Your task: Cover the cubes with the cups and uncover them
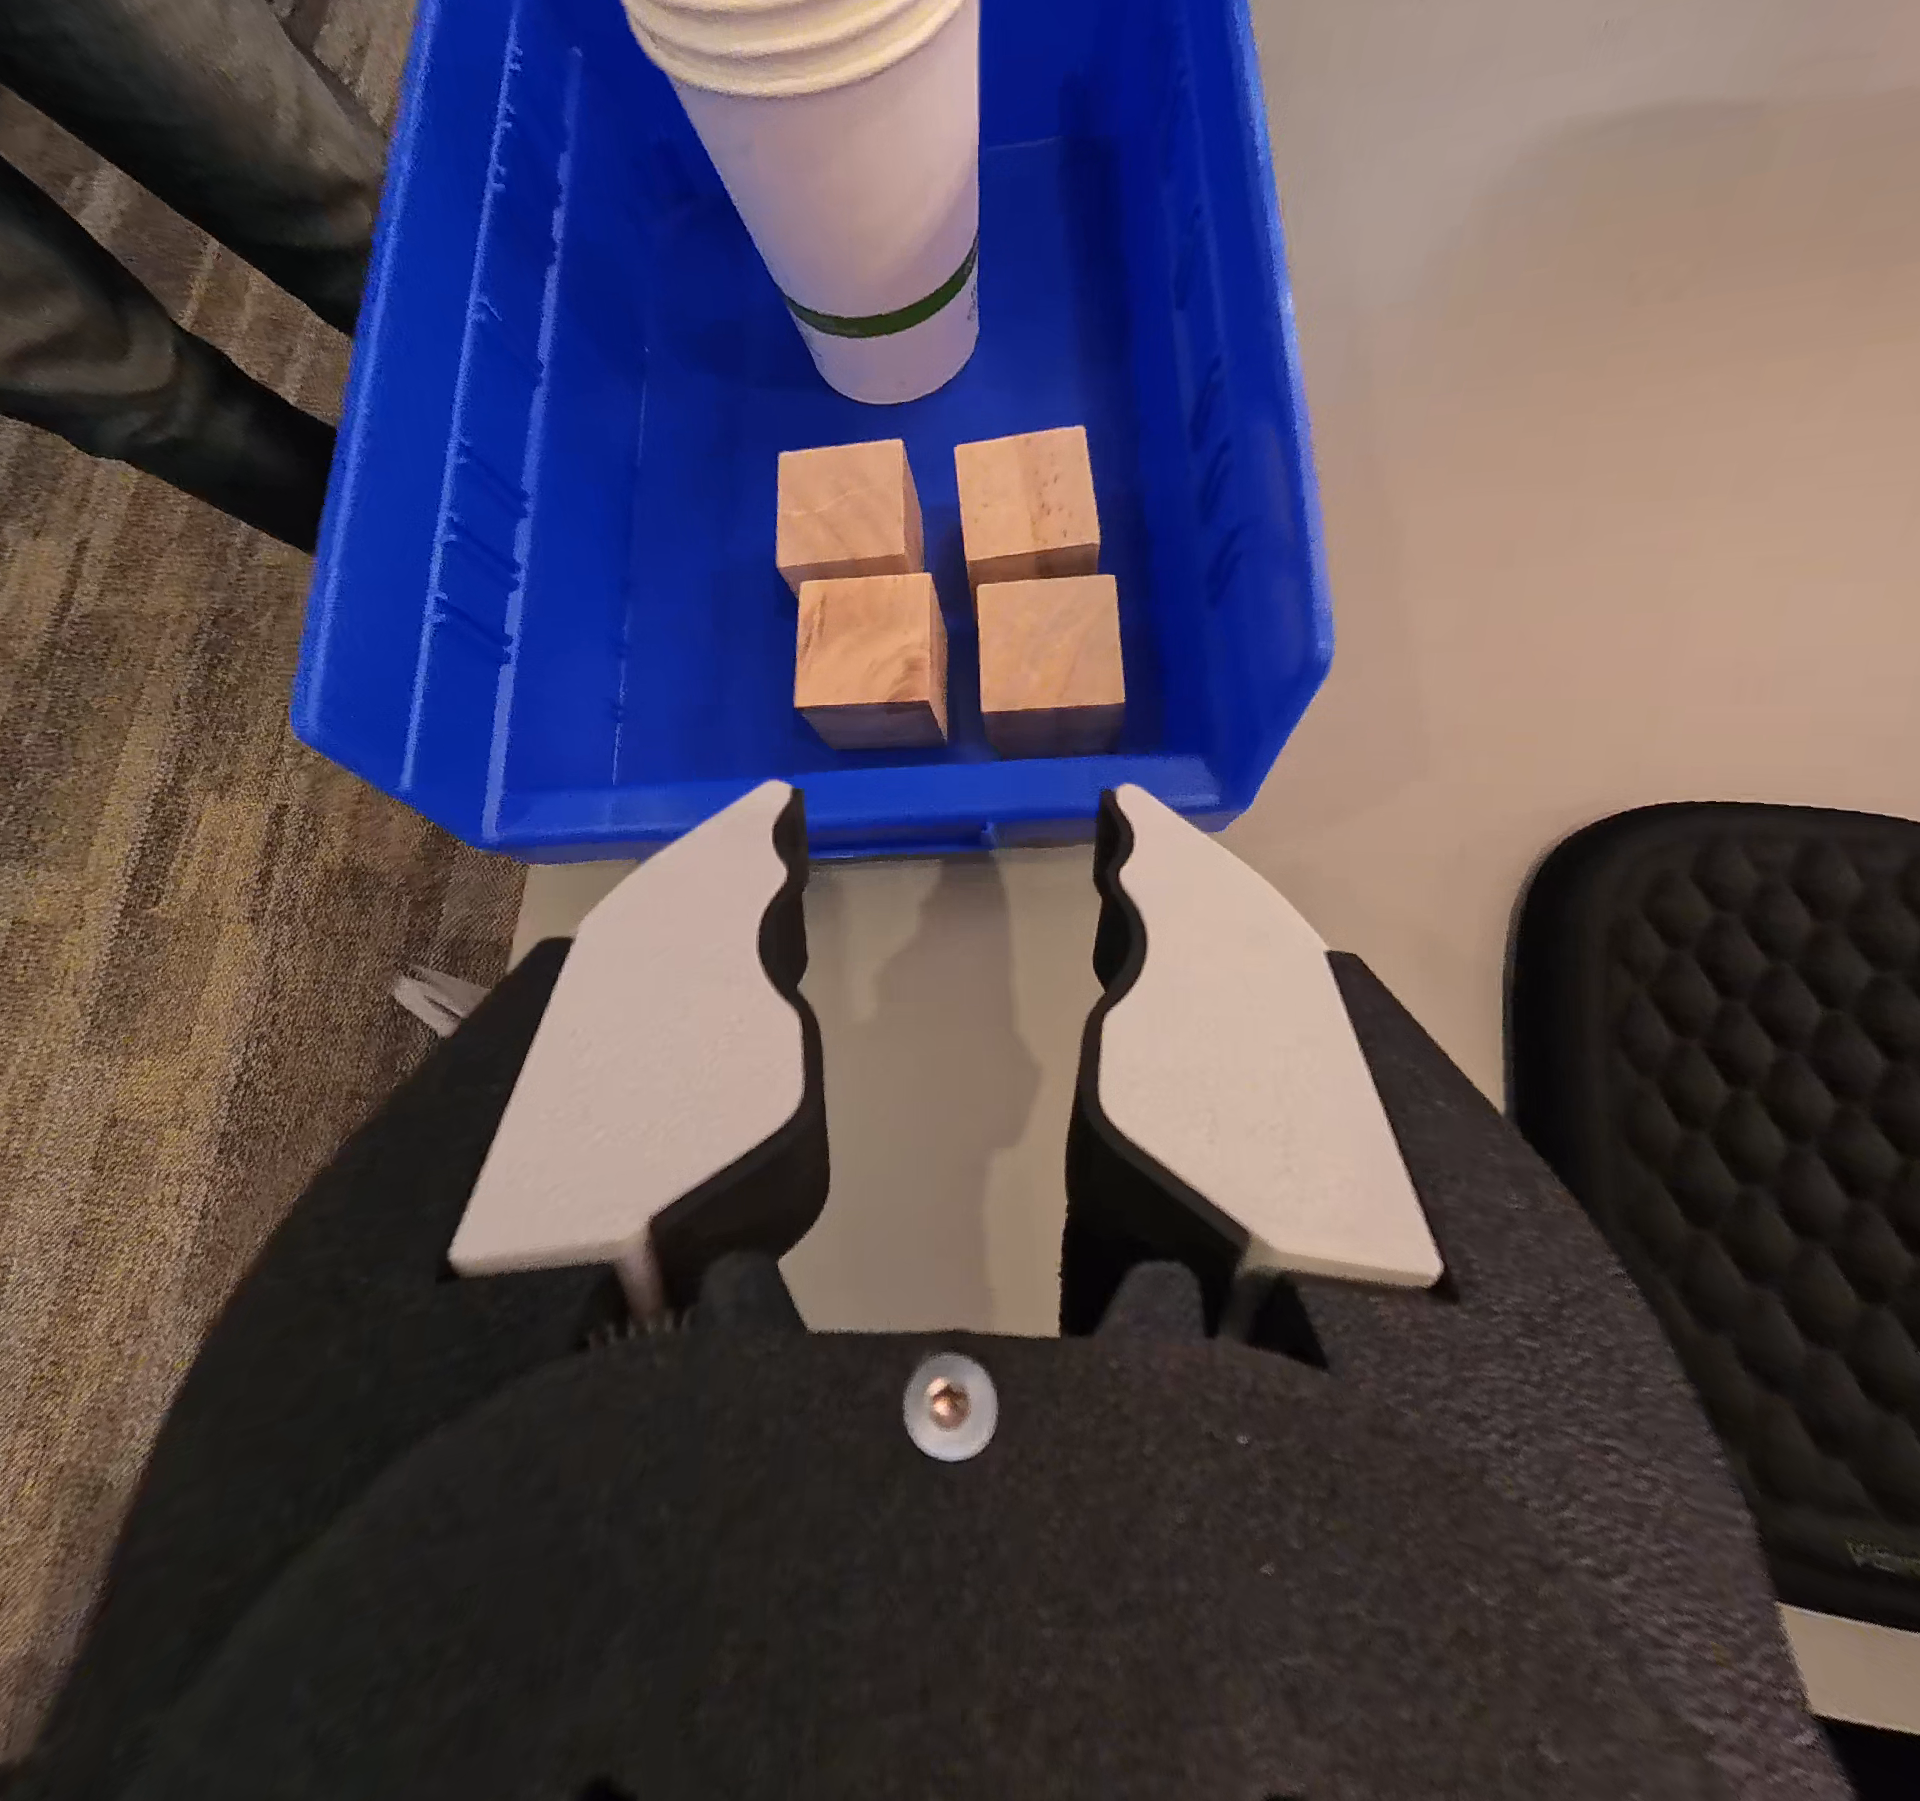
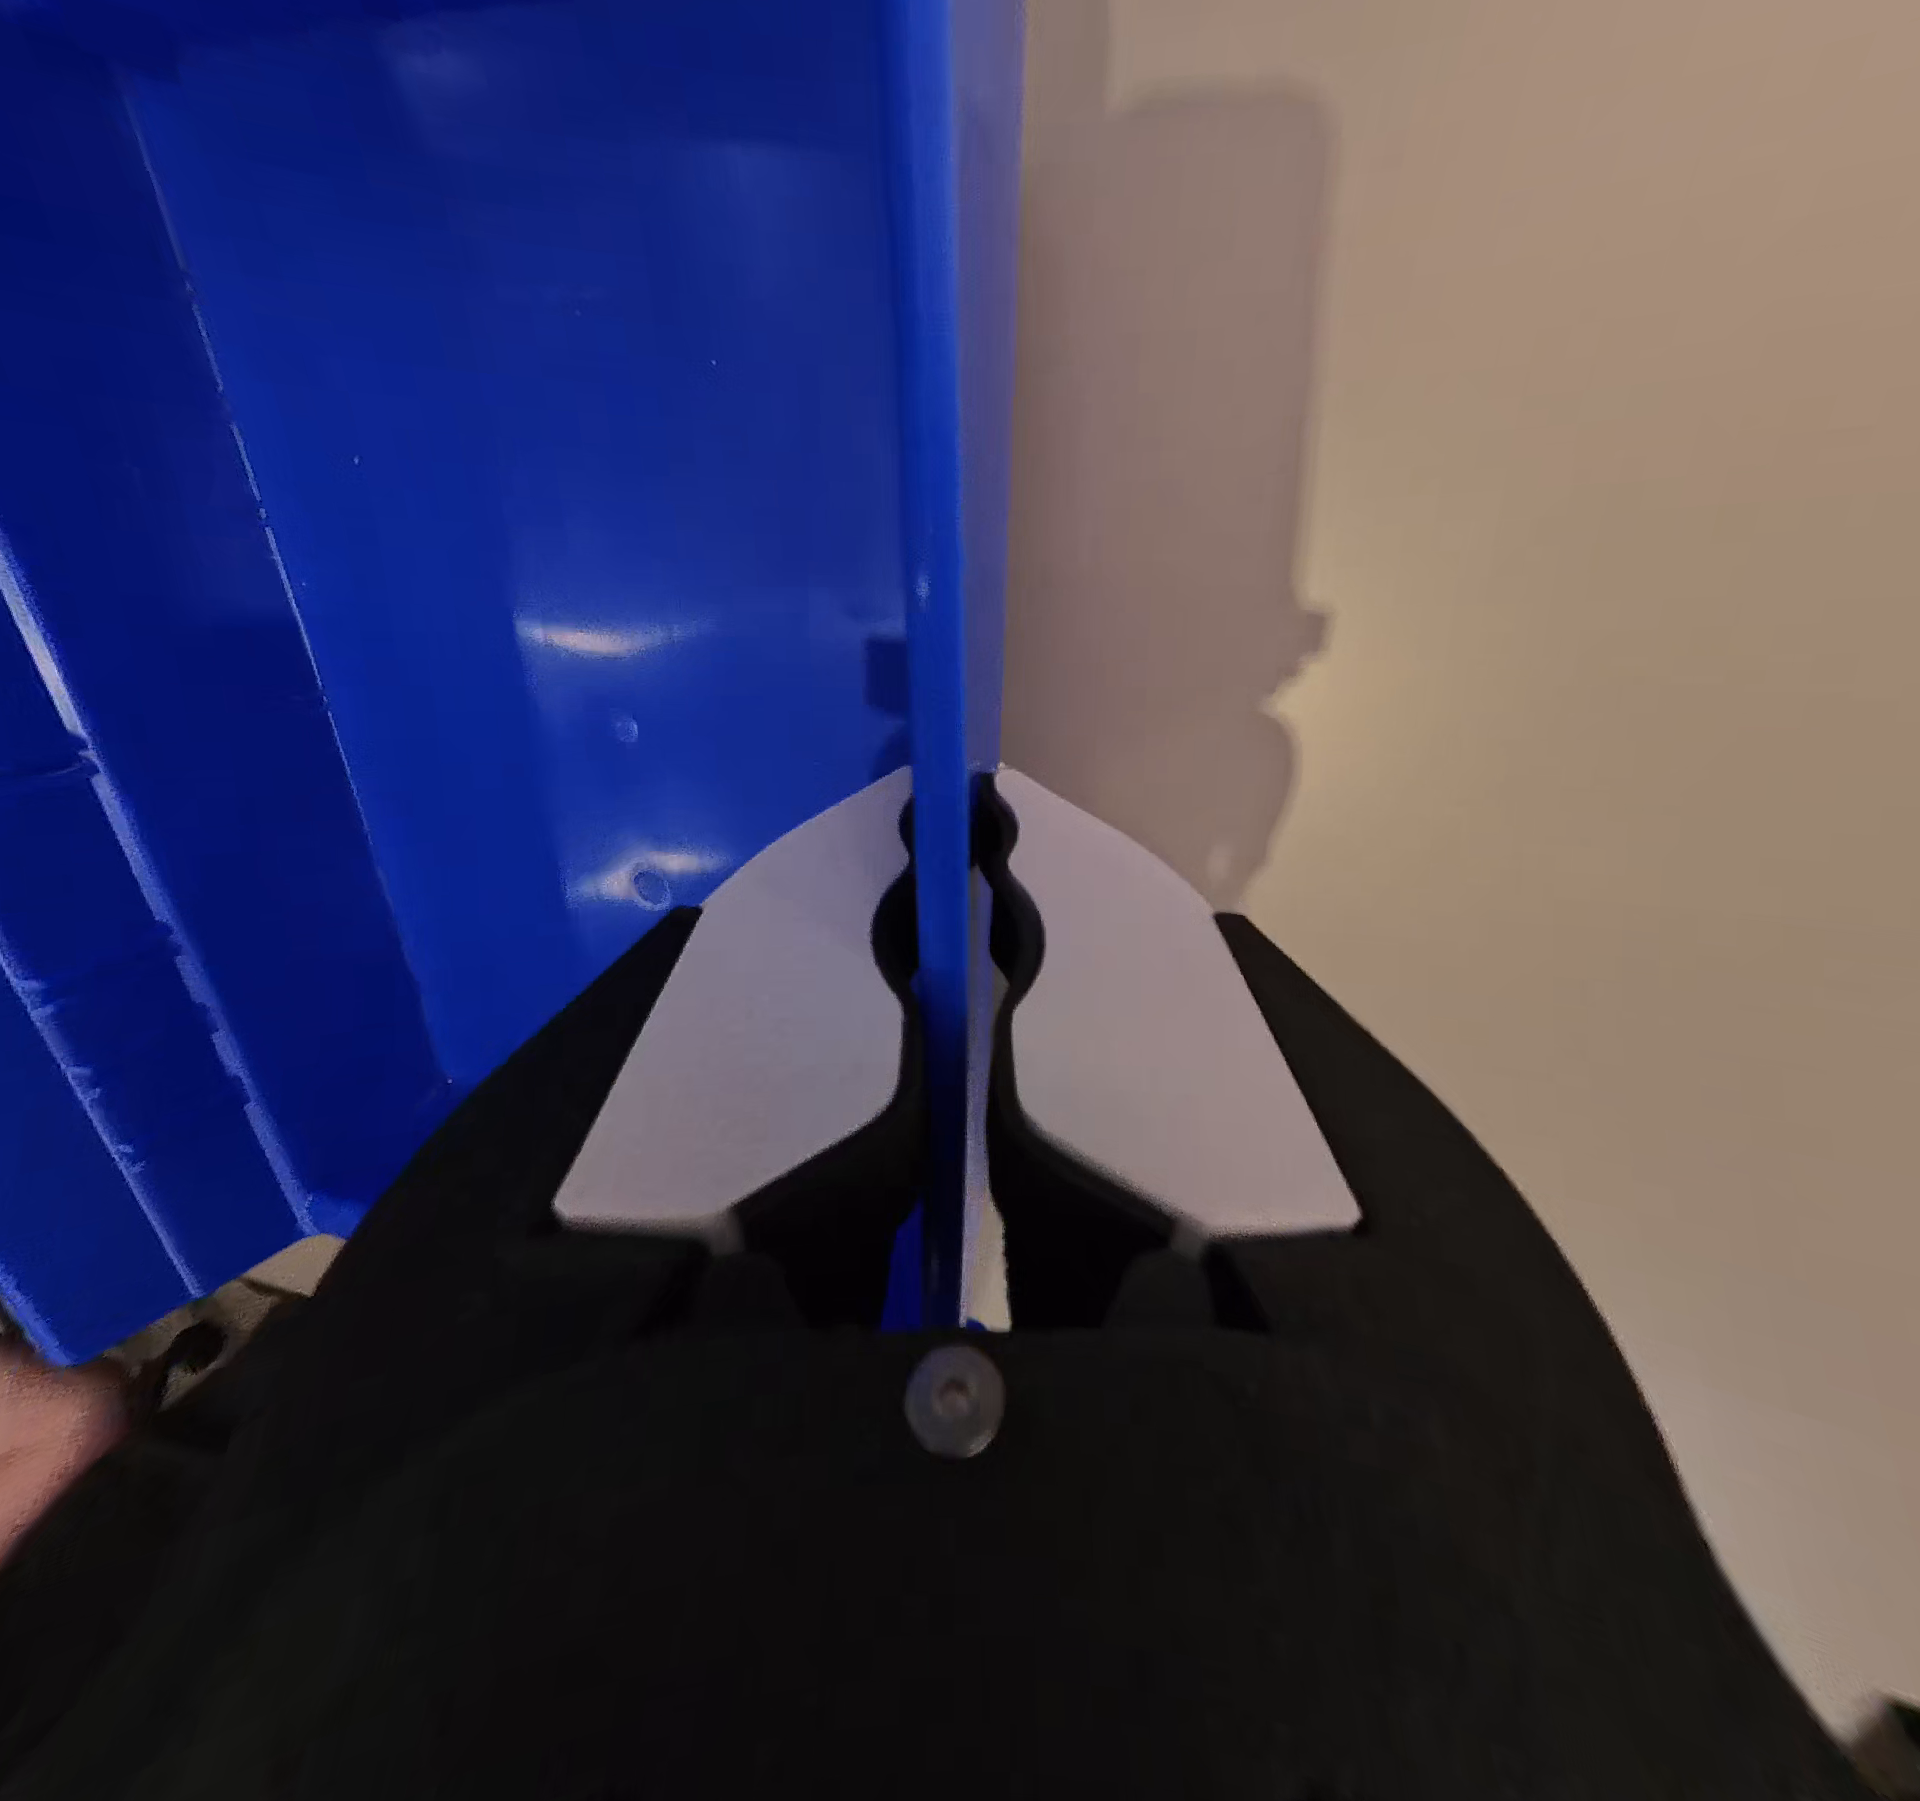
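Cups [image 1: 831, 141] stacked behind cubes [image 1: 951, 588] inside bin [image 1: 468, 504]; mat [image 1: 1745, 1128] beside.

No readable writing is showing in either view.
Tiny print is sitting beside the green band on the paper cup stack [image 1: 831, 141], and a small tag on the black mesh pad [image 1: 1766, 1180] is showing marks, both too small to read.

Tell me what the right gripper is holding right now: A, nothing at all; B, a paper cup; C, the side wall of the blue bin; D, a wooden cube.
C: in the right wrist view the right gripper has its fingers closed on the thin side wall of the blue bin, one on each face.
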The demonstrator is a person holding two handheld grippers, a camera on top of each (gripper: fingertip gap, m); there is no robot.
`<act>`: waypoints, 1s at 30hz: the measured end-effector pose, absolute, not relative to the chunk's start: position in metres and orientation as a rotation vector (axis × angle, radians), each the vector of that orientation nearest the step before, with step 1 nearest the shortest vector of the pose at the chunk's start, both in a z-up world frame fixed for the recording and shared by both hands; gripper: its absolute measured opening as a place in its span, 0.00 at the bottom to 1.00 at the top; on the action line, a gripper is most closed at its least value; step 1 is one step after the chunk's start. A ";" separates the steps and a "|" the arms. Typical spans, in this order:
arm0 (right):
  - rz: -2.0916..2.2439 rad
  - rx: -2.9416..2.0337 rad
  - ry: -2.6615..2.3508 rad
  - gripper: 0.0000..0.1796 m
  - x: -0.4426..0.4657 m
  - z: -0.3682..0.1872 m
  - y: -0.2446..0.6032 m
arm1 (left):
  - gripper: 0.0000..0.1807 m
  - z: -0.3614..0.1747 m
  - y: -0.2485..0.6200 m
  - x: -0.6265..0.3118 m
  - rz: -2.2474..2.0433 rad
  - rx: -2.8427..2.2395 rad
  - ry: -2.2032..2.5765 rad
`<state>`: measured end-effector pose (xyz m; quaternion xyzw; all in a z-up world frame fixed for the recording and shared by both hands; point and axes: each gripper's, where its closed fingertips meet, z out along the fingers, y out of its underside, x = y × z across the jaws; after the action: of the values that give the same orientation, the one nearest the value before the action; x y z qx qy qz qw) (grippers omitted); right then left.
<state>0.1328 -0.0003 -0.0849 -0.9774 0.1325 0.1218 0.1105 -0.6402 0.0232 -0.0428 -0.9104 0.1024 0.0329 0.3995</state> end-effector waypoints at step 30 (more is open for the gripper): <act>0.332 -2.895 0.512 0.04 0.360 -0.131 -0.121 | 0.29 -0.018 0.027 -0.582 0.255 -2.299 0.265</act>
<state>0.3600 -0.1206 -0.1306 -0.9744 0.1723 0.1116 0.0915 -0.5818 0.0266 -0.0184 -0.9069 0.1044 0.1006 0.3955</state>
